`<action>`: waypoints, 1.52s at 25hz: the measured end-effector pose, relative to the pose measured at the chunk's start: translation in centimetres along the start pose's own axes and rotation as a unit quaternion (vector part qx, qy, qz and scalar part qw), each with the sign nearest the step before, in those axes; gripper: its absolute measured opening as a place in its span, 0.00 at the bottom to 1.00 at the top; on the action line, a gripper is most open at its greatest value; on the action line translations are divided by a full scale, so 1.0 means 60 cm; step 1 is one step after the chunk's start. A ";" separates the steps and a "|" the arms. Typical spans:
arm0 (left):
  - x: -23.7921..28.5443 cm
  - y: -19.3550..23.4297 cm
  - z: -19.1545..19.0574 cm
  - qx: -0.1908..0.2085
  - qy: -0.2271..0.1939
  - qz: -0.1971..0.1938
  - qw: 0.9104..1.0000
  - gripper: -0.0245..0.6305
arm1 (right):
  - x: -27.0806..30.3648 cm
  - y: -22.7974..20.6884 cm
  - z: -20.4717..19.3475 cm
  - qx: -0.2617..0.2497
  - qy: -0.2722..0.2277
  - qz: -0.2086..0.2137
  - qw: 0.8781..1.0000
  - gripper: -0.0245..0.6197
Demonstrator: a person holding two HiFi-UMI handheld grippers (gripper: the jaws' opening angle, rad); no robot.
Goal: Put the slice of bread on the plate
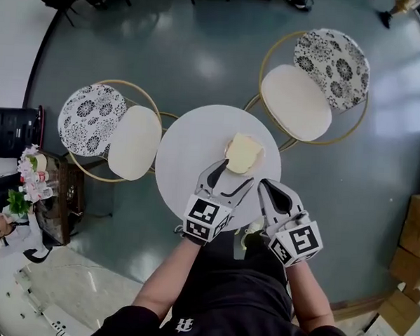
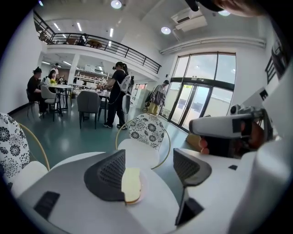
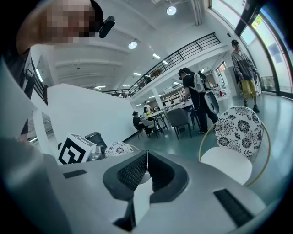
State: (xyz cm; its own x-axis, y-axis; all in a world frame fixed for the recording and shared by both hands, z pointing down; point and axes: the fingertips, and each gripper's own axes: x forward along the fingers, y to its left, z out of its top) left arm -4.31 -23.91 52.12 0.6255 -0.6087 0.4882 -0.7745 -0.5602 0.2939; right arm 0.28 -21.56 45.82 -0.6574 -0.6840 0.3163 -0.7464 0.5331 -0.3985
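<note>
A pale yellow slice of bread [image 1: 244, 153] lies on a small pale plate [image 2: 143, 186] that barely shows round it, at the right side of the round white table [image 1: 190, 152]. My left gripper [image 1: 231, 177] is open just short of the bread, nothing between its jaws. In the left gripper view the bread [image 2: 132, 185] sits past the left finger [image 2: 107, 176], partly hidden by it. My right gripper [image 1: 265, 185] hangs at the table's near edge, right of the left one, jaws shut on nothing [image 3: 147, 157].
Two chairs with white seats and patterned backs flank the table, one on the left [image 1: 110, 130] and one at the back right [image 1: 316, 85]. Cardboard boxes [image 1: 416, 234] stand on the floor at the far right. People sit and stand at tables in the distance.
</note>
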 end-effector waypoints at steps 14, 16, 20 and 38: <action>-0.162 -0.134 0.196 0.044 -0.102 0.019 0.994 0.05 | -0.097 0.070 0.146 -0.040 -0.044 0.017 0.998 0.05; -0.179 -0.159 0.210 0.045 -0.113 0.017 0.992 0.05 | -0.114 0.080 0.162 -0.048 -0.052 0.023 0.997 0.05; -0.214 -0.206 0.244 0.049 -0.134 0.017 0.990 0.04 | -0.148 0.098 0.203 -0.064 -0.071 0.033 0.995 0.05; -0.283 -0.303 0.302 0.065 -0.196 0.038 0.978 0.05 | -0.230 0.172 0.265 -0.123 -0.088 0.076 0.986 0.05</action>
State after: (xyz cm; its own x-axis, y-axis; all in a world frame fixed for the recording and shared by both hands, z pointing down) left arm 0.86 -13.60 23.60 0.5750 -0.8053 0.1444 -0.8171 -0.5567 0.1498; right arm 3.27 -14.54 23.65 -0.7518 -0.6509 0.1058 -0.6571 0.7261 -0.2023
